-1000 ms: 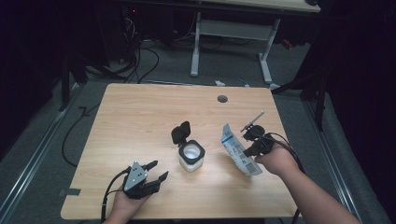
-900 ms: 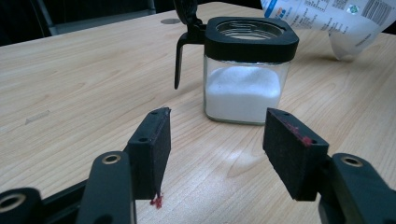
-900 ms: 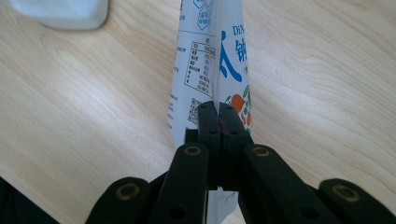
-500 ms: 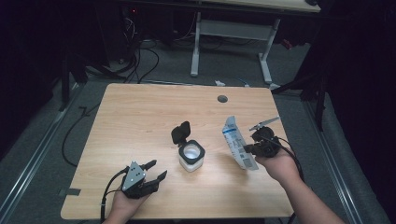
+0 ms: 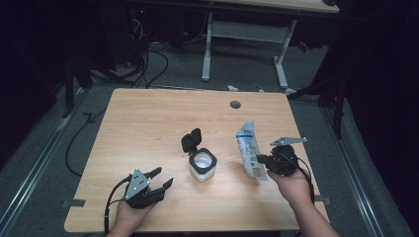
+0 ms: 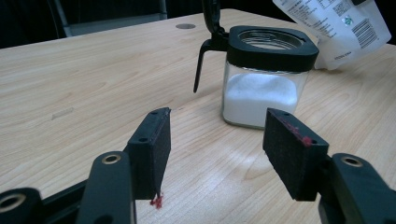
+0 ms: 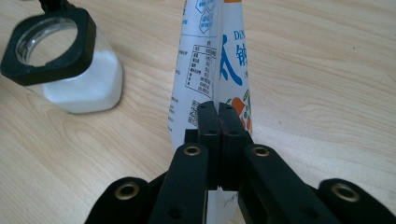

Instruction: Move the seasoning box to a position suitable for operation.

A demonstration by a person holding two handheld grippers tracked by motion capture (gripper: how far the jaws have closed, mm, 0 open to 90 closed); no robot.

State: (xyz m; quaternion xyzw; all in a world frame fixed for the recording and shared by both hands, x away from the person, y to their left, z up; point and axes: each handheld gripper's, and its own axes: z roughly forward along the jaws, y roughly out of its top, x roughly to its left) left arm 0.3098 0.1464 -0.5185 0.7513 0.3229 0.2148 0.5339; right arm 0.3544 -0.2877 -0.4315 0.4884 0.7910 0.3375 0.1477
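Resting near the table's [image 5: 148, 123] front edge, the left gripper [image 5: 157, 178] waits with jaws apart, empty. Beyond, the open-lidded jar [image 5: 202, 165] stands mid-table, part-full of white powder. The right gripper [image 5: 263, 160], clamped on the pouch [image 5: 248, 148], holds it beside the jar; next, tipping it over the mouth.

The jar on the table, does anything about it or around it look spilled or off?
Nothing spilled. The jar stands upright, lid flipped open, white powder inside. The right tool pinches the pouch beside it. The only oddity: red flecks on the left tool's pads.
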